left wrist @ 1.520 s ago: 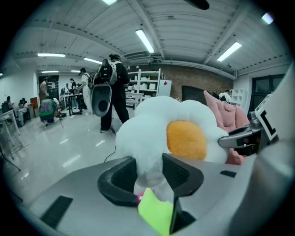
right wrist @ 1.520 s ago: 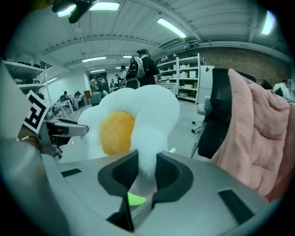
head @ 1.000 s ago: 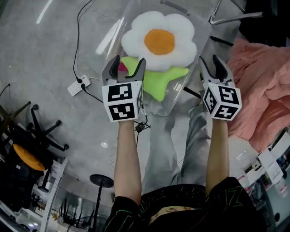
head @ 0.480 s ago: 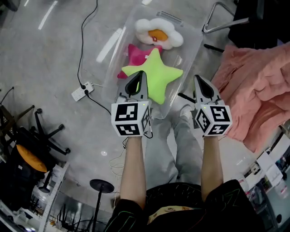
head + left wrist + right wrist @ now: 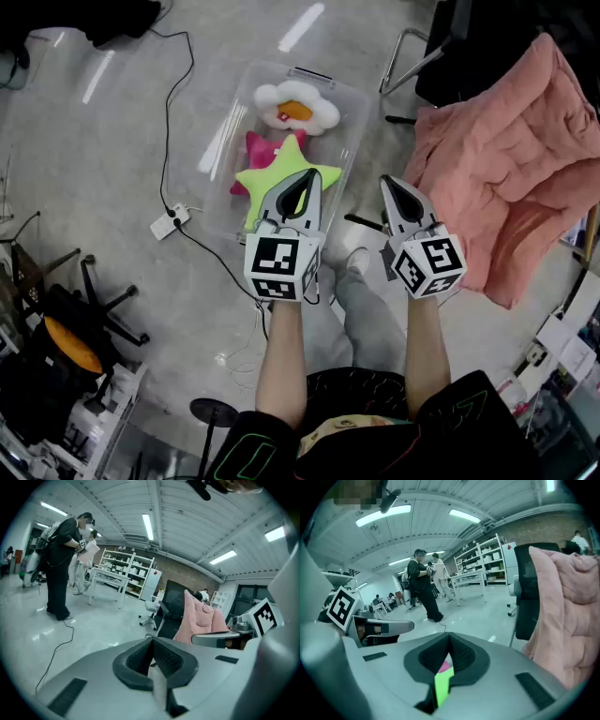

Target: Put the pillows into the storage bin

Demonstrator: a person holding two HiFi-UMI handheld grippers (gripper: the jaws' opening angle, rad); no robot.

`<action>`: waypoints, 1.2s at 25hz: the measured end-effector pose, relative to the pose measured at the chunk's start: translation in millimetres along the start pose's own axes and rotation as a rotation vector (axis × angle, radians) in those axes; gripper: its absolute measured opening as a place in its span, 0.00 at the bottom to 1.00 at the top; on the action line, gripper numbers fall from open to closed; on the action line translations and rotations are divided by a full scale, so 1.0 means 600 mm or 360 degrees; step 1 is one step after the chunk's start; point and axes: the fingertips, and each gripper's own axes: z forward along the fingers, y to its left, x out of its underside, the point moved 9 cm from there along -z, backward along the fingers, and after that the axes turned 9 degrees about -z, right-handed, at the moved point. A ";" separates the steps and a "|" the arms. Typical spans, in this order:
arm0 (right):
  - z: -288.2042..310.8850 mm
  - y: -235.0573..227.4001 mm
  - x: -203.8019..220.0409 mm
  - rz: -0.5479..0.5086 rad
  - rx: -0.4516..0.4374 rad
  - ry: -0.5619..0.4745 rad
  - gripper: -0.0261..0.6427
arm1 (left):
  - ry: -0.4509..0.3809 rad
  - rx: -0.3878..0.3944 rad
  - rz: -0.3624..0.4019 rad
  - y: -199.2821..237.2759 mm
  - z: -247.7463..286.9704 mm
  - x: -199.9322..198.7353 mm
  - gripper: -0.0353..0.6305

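The left claw (image 5: pixel 302 179) and right claw (image 5: pixel 387 182), spread low over the flower pillow (image 5: pixel 295 106) a second ago, have since lifted away and closed. The bin (image 5: pixel 352 120) now sits smaller at upper centre of the head view. Inside it the flower pillow lies at the far end, with the green star (image 5: pixel 270 178) overlapping the pink pillow (image 5: pixel 254 150) nearer. Each claw is pressed together at the tips and holds nothing, the pair side by side mid-frame, the left one's tips overlapping the star in the picture.
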 end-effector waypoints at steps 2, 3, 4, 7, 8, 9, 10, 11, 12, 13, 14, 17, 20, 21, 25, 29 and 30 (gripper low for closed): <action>-0.044 -0.019 -0.014 -0.0012 0.0037 -0.0027 0.04 | -0.0019 0.0038 0.0030 -0.049 -0.002 -0.007 0.05; -0.066 -0.031 -0.022 -0.0010 0.0067 -0.0052 0.04 | -0.0041 0.0062 0.0052 -0.074 -0.002 -0.014 0.05; -0.088 -0.044 -0.031 -0.0003 0.0100 -0.0081 0.04 | -0.0067 0.0088 0.0078 -0.100 -0.001 -0.023 0.05; -0.164 -0.078 -0.057 0.0021 0.0188 -0.0147 0.04 | -0.0122 0.0146 0.0164 -0.183 -0.007 -0.046 0.05; -0.190 -0.088 -0.065 0.0024 0.0218 -0.0163 0.04 | -0.0137 0.0167 0.0194 -0.211 -0.008 -0.053 0.05; -0.215 -0.098 -0.073 0.0028 0.0252 -0.0184 0.04 | -0.0156 0.0193 0.0222 -0.239 -0.009 -0.061 0.05; -0.239 -0.109 -0.081 0.0033 0.0289 -0.0209 0.04 | -0.0176 0.0224 0.0247 -0.266 -0.008 -0.068 0.05; -0.264 -0.119 -0.089 0.0038 0.0328 -0.0235 0.04 | -0.0195 0.0257 0.0267 -0.293 -0.008 -0.074 0.05; -0.289 -0.129 -0.096 0.0043 0.0368 -0.0261 0.04 | -0.0209 0.0291 0.0286 -0.320 -0.008 -0.079 0.05; -0.315 -0.139 -0.102 0.0046 0.0408 -0.0286 0.04 | -0.0219 0.0325 0.0305 -0.349 -0.009 -0.082 0.05; -0.341 -0.149 -0.108 0.0048 0.0448 -0.0310 0.04 | -0.0225 0.0356 0.0327 -0.377 -0.009 -0.084 0.05; -0.418 -0.177 -0.124 0.0038 0.0563 -0.0366 0.04 | -0.0250 0.0430 0.0386 -0.464 -0.012 -0.091 0.05; -0.493 -0.208 -0.140 0.0016 0.0677 -0.0429 0.04 | -0.0306 0.0485 0.0421 -0.544 -0.016 -0.100 0.05; -0.520 -0.217 -0.143 0.0017 0.0715 -0.0449 0.04 | -0.0323 0.0499 0.0428 -0.569 -0.018 -0.101 0.05; -0.623 -0.247 -0.153 0.0009 0.0850 -0.0498 0.04 | -0.0362 0.0555 0.0456 -0.657 -0.031 -0.105 0.05; -0.702 -0.271 -0.163 -0.0043 0.0947 -0.0511 0.04 | -0.0402 0.0616 0.0533 -0.726 -0.034 -0.120 0.05; -0.718 -0.279 -0.165 -0.0055 0.0969 -0.0517 0.04 | -0.0412 0.0634 0.0554 -0.743 -0.033 -0.124 0.05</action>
